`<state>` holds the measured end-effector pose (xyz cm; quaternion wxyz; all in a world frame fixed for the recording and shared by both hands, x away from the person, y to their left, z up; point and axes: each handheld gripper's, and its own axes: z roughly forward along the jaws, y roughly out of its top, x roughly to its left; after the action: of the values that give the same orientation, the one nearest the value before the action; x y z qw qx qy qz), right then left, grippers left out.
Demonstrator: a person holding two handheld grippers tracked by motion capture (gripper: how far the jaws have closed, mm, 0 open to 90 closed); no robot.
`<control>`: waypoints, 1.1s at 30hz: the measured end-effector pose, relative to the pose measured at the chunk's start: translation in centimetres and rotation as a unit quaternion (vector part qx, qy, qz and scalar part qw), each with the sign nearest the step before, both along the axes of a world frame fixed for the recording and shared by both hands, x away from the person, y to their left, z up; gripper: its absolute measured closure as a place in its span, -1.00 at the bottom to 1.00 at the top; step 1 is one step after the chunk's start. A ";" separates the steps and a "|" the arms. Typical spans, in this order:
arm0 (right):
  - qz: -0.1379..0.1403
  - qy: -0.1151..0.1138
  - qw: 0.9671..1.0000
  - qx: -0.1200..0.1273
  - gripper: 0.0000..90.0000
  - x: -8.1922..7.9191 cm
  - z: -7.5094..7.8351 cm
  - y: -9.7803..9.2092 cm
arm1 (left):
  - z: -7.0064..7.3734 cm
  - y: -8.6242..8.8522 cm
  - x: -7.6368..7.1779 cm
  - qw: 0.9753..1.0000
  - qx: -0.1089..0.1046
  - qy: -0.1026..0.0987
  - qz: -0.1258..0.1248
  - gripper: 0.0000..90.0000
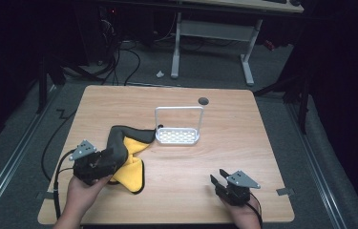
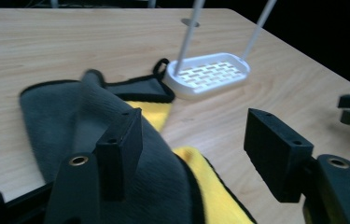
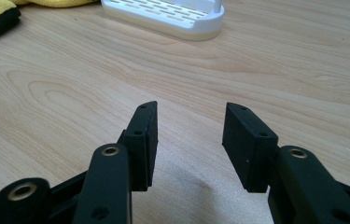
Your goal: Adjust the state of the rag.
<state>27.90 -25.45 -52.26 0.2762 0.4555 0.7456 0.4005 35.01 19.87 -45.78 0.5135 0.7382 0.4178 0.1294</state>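
At the left, the left tongs are spread wide over the grey and yellow cloth, which lies crumpled on the wooden surface. Just right of it a white rack is seen. Further right, the right tongs are held open above bare wood, gripping nothing.

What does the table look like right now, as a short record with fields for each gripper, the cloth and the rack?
left hand-held gripper: jaws open, over the cloth's near-left part
right hand-held gripper: jaws open, nothing between them, over bare wood at the near right
cloth: grey and yellow, black-edged, crumpled, left of centre
rack: white slotted tray with an upright wire frame, mid-table, beside the cloth's far corner
table: light wood
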 end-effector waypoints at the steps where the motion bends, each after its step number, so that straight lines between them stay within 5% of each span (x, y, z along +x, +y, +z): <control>1: 0.000 0.000 1.000 0.000 0.24 0.0 0.0 0.0 | 0.1 0.1 0.4 1.000 0.002 0.000 0.003 -0.17; 8: -0.002 0.005 1.000 0.001 0.24 0.1 -0.1 0.0 | -0.1 -0.1 3.0 0.999 0.028 0.017 0.018 -0.18; 14: 0.000 0.003 1.000 0.000 0.24 0.1 -0.1 -0.1 | -1.4 -0.8 4.2 0.995 0.076 0.051 0.028 -0.18; 17: -0.001 0.005 1.000 0.001 0.24 0.1 -0.1 -0.1 | -2.0 -1.0 4.4 0.994 0.087 0.068 0.023 -0.03; 21: 0.000 0.003 1.000 0.000 0.24 0.1 -0.1 -0.1 | -2.3 -1.0 4.1 0.992 0.103 0.071 0.021 0.65; 24: -0.001 0.003 1.000 0.001 0.24 0.1 -0.1 -0.1 | -2.3 -1.0 3.8 0.992 0.102 0.066 0.020 0.84; 33: 0.001 0.007 1.000 0.003 0.23 0.0 0.1 0.3 | -1.9 -1.5 -0.4 0.999 0.032 0.041 -0.014 0.85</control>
<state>27.89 -25.15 -52.18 0.2694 0.4580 0.7466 0.4002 34.60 18.36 -47.64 0.4743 0.7645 0.4237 0.1053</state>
